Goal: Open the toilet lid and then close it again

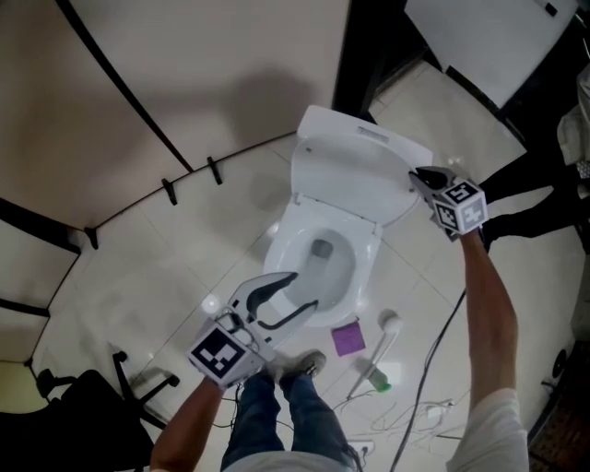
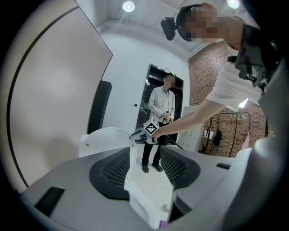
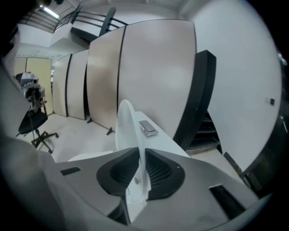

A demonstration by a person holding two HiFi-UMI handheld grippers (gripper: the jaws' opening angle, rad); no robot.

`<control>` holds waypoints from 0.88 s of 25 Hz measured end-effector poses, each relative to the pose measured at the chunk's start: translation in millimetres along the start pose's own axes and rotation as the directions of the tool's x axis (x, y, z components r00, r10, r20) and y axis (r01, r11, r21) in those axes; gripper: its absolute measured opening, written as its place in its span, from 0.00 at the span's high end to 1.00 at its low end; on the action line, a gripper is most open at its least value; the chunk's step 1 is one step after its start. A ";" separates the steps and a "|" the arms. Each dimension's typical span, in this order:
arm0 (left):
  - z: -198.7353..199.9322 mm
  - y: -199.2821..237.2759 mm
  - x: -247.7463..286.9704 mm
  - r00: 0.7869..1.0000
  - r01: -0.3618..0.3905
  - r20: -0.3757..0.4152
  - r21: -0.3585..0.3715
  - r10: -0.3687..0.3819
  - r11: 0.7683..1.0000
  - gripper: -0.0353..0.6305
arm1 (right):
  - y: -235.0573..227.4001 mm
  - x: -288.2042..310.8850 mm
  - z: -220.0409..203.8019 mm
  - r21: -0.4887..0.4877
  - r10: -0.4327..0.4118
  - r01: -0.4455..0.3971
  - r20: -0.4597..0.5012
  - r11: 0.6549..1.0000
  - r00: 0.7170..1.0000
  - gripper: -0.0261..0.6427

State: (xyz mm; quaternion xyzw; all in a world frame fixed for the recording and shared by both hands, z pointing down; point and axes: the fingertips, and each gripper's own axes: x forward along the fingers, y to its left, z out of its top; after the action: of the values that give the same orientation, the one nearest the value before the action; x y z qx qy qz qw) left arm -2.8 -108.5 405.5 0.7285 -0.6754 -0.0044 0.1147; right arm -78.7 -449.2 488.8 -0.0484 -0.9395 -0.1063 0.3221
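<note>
Tiled floor point(image 1: 184, 267) by the toilet bowl point(image 1: 281, 247) has a purple pad point(image 1: 348, 338) and cables point(image 1: 433, 350). Lid point(image 1: 355, 175) stands up, my R gripper point(image 1: 422, 177) clamped on its edge; L gripper point(image 1: 306, 290) jaws apart over bowl rim, water inside.

In the head view, a pale tiled floor point(image 1: 184, 267) spreads across the middle. Curved beige partition panels point(image 1: 138, 83) fill ten to twelve o'clock and stand on small black feet point(image 1: 169, 191). At five o'clock, near the centre, lies a purple square pad point(image 1: 348, 338). Just to its right is a white long-handled tool point(image 1: 383, 346) with a green end. Thin white cables point(image 1: 415, 415) tangle farther out at five o'clock. A black office chair point(image 1: 92, 406) sits at eight o'clock.

In the left gripper view, a bystander point(image 2: 161, 113) in a white shirt stands before a dark doorway point(image 2: 156, 85) near the centre. A brick wall point(image 2: 207, 85) is at two o'clock and a round ceiling light point(image 2: 128, 6) at twelve.
</note>
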 end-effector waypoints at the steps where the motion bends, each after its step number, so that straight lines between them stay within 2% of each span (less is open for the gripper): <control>1: -1.2 -0.3 -1.4 1.000 0.003 -0.002 -0.003 -0.003 1.000 0.64 | 9.0 -3.8 0.7 -0.052 0.012 -0.013 -0.021 0.999 1.000 0.90; 6: -1.9 -2.5 -11.1 1.000 0.030 -0.008 0.014 -0.030 0.999 0.64 | 82.8 -31.2 -5.2 -0.250 0.055 -0.067 -0.055 0.966 0.997 0.92; 9: -1.9 -6.1 -22.0 0.999 0.047 -0.009 0.040 -0.046 0.998 0.64 | 147.7 -51.3 -29.9 -0.344 0.054 -0.077 -0.075 0.936 0.996 0.92; 13: -11.4 -13.2 -44.7 0.996 0.083 -0.030 0.073 -0.081 0.994 0.64 | 242.2 -65.5 -80.3 -0.506 0.004 -0.061 -0.113 0.860 0.994 0.91; 18: -40.1 -18.0 -63.6 0.995 0.095 -0.047 0.071 -0.092 0.993 0.64 | 316.5 -58.0 -145.4 -0.636 -0.104 0.008 -0.115 0.772 0.988 0.90; 22: -69.5 -23.6 -72.9 0.996 0.074 -0.053 0.025 -0.073 0.997 0.64 | 364.1 -42.8 -197.9 -0.682 -0.079 -0.048 -0.153 0.729 0.985 0.88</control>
State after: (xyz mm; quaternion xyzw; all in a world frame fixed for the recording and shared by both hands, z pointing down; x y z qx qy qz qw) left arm 25.2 -24.1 458.2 0.7542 -0.6449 0.0195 0.1221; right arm 130.8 -141.6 676.2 -0.1461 -0.8035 -0.4508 0.3604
